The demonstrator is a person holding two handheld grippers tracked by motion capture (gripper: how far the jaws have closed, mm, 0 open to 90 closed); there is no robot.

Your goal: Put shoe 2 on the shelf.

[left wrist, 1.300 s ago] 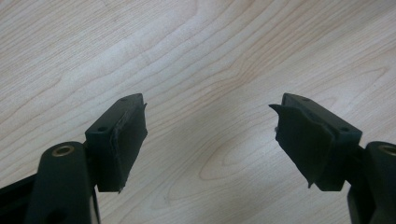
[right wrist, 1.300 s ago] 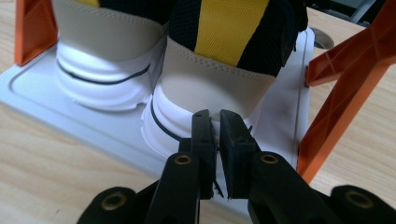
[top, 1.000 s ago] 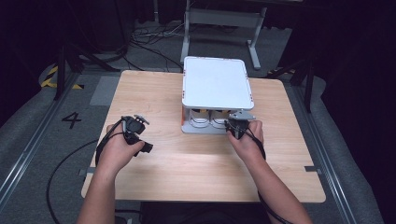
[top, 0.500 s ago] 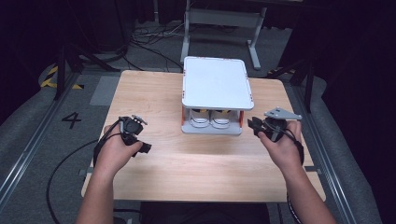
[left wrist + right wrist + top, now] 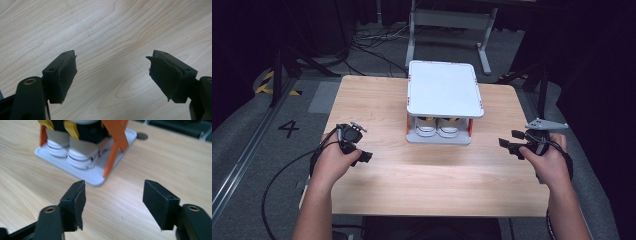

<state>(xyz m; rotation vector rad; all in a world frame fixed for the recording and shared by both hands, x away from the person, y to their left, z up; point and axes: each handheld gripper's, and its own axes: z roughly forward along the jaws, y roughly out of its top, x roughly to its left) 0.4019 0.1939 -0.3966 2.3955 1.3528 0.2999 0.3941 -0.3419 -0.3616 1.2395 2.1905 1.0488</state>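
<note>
Centrally, far half of the wooden table (image 5: 422, 180): two-tier white rack (image 5: 444, 90), pair of white shoes (image 5: 438, 126) already on its lower shelf. Left gripper (image 5: 354, 145), right gripper (image 5: 517, 142): near the rack's sides, jaws wide apart, empty. Judged complete or paused.

Wooden table (image 5: 432, 175), white shelf rack (image 5: 444, 90) on it

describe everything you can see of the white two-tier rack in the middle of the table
The rack is a small stand that looks like plastic: a flat white top shelf with rounded corners, carried on slanted orange legs above a white base tray. It stands upright at the wooden table's centre, toward the far edge. A pair of white shoes sits on the base under the shelf. Neither gripper touches it.
</note>
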